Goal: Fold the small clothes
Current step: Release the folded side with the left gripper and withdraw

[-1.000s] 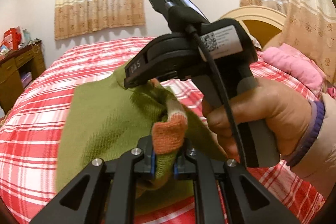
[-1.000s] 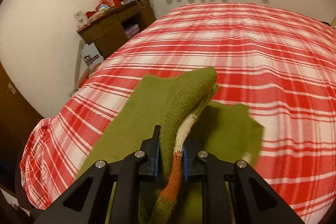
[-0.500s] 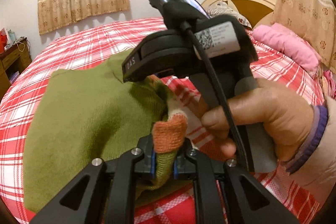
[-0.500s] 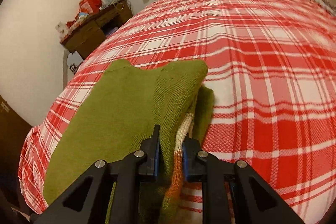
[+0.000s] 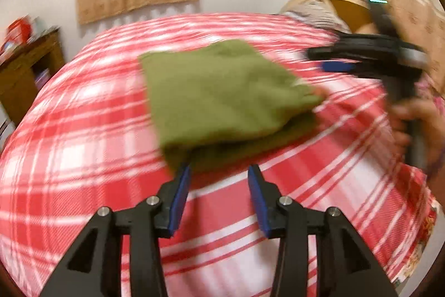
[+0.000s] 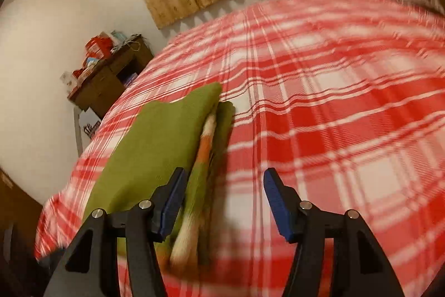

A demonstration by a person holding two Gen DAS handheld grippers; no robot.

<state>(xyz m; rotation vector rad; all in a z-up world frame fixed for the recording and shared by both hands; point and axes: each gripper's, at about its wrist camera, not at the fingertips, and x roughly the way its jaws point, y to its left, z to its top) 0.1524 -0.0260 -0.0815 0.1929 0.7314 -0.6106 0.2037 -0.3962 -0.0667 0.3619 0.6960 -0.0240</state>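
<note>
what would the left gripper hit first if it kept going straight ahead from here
Most likely the near edge of the folded green sweater, which lies on the plaid bedspread just ahead of the open left gripper. Depth is blurred, so it could graze the bedspread first.

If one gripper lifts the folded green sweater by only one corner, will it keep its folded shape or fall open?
The green sweater is probably floppy: it is soft knit, lying in loose stacked layers whose edges show in the right wrist view. Lifted by one corner, it would likely sag and unfold. It should not slide much on the plaid bedspread.
</note>
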